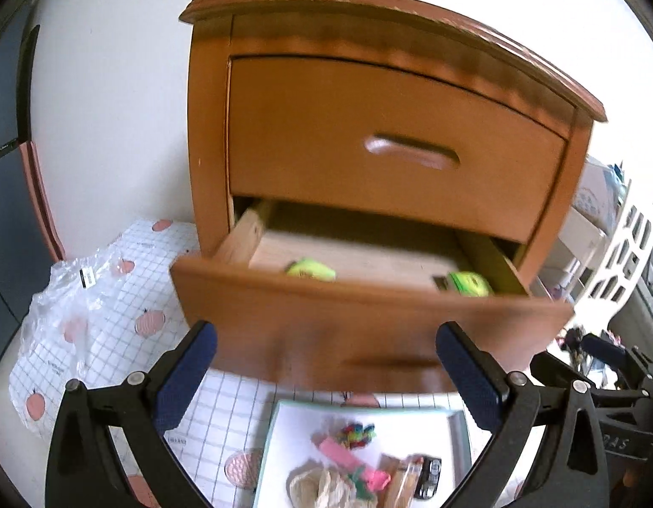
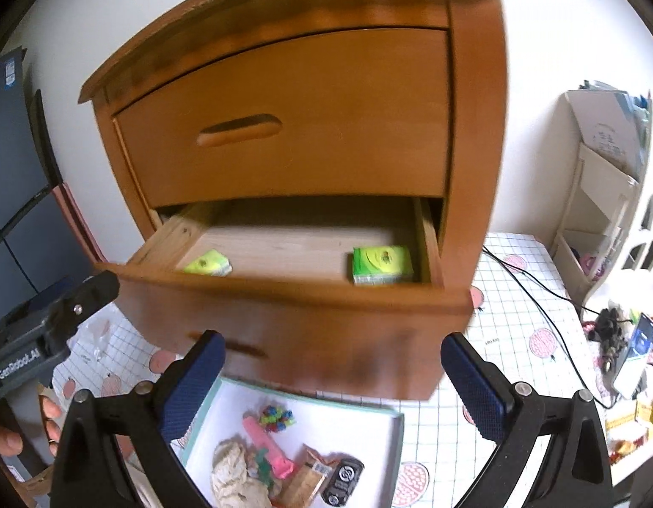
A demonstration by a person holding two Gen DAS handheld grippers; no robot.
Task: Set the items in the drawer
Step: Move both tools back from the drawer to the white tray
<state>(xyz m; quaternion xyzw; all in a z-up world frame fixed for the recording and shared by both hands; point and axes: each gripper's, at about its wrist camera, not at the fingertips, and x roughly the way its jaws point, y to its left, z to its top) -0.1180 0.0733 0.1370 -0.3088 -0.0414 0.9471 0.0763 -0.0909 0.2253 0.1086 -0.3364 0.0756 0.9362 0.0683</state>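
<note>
In front of the open lower drawer (image 1: 368, 321), in my left wrist view, my left gripper (image 1: 326, 376) hangs released and empty; two green packets (image 1: 311, 270) lie inside the drawer, and the tray (image 1: 284, 432) of items sits below its front. In my right wrist view, my right gripper (image 2: 332, 381) is also spread, empty, above the tray (image 2: 394, 423), before the drawer (image 2: 292, 321).

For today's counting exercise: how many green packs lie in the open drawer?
2: one green pack at the front left, the other at the front right of the drawer. Its dark back may hide more.
</note>
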